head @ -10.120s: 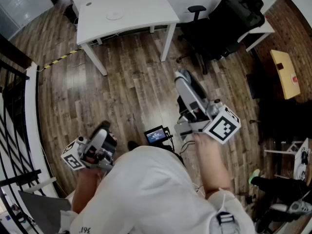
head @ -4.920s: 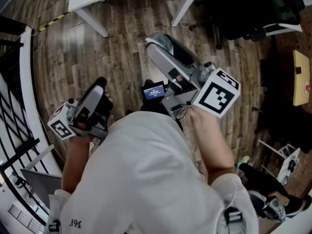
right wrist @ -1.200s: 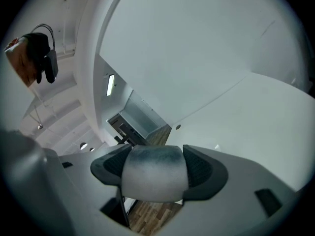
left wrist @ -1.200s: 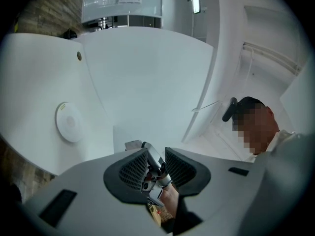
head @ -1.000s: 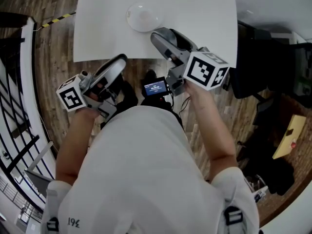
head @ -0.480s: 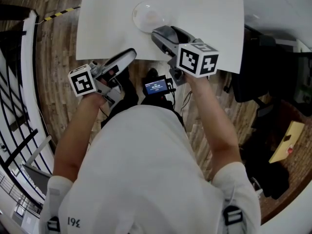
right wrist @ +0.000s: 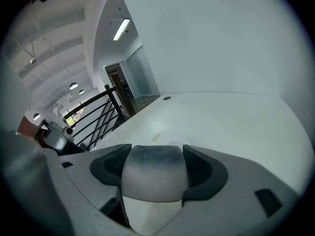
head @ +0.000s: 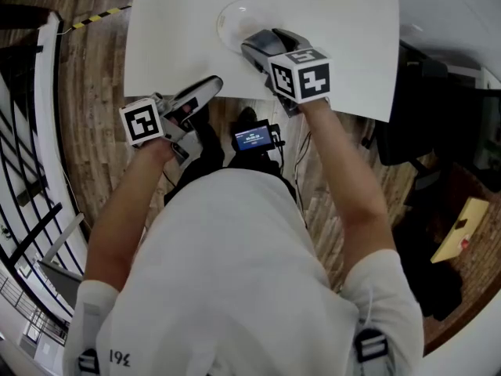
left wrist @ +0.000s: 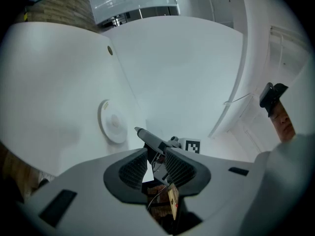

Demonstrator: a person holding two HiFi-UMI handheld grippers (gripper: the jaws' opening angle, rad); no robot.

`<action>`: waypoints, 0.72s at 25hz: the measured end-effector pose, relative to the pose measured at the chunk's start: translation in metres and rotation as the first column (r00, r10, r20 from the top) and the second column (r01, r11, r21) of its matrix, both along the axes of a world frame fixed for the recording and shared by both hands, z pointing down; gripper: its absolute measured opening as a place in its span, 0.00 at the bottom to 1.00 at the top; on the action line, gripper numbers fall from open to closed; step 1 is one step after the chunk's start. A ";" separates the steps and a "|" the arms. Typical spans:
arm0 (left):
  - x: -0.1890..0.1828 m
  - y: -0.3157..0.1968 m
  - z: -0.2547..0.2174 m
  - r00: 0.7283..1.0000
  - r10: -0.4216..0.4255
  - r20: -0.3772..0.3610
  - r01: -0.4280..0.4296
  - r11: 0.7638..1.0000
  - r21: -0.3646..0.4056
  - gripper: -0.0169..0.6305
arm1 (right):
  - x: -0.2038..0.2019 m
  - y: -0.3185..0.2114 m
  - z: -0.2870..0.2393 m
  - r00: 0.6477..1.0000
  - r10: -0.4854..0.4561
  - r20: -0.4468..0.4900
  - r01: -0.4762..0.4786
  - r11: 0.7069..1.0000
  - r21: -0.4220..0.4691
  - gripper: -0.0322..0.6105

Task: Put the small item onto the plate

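Holding item [right wrist: 154, 181] clamped in our right gripper [right wrist: 155, 156] | over the near rim of the plate [left wrist: 113, 123] on table [head: 337, 22] | left gripper [left wrist: 156, 156] slightly parted, empty | step: placing | next we likely centre, lower, release.

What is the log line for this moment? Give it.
left gripper open, empty | right gripper shut on small item, near plate | item not yet on plate

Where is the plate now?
The plate sits on the table, left of centre near the front edge in the head view, at the right gripper's tip. The left gripper view shows it just left of that tip.
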State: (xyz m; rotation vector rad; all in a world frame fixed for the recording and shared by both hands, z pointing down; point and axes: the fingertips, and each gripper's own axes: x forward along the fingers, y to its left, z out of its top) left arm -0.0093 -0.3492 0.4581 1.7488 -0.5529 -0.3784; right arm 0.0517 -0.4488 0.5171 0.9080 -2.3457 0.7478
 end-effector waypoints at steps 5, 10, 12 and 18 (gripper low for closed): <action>0.006 -0.007 0.008 1.000 0.003 0.016 -0.003 1.000 -0.017 0.20 | -0.004 -0.020 0.025 0.991 -0.058 -0.122 0.062 0.998 0.030 0.54; 0.006 -0.005 0.010 1.000 -0.005 0.021 0.006 0.999 -0.033 0.20 | -0.016 -0.037 0.040 0.965 -0.106 -0.238 0.125 0.990 0.069 0.54; 0.002 -0.002 0.012 1.000 -0.013 0.025 0.014 0.999 -0.040 0.20 | -0.024 -0.042 0.042 0.959 -0.117 -0.258 0.143 0.986 0.084 0.54; -0.003 -0.001 0.016 0.999 -0.033 0.040 0.035 0.998 -0.056 0.20 | -0.038 -0.068 0.056 0.938 -0.105 -0.330 0.149 0.982 0.113 0.54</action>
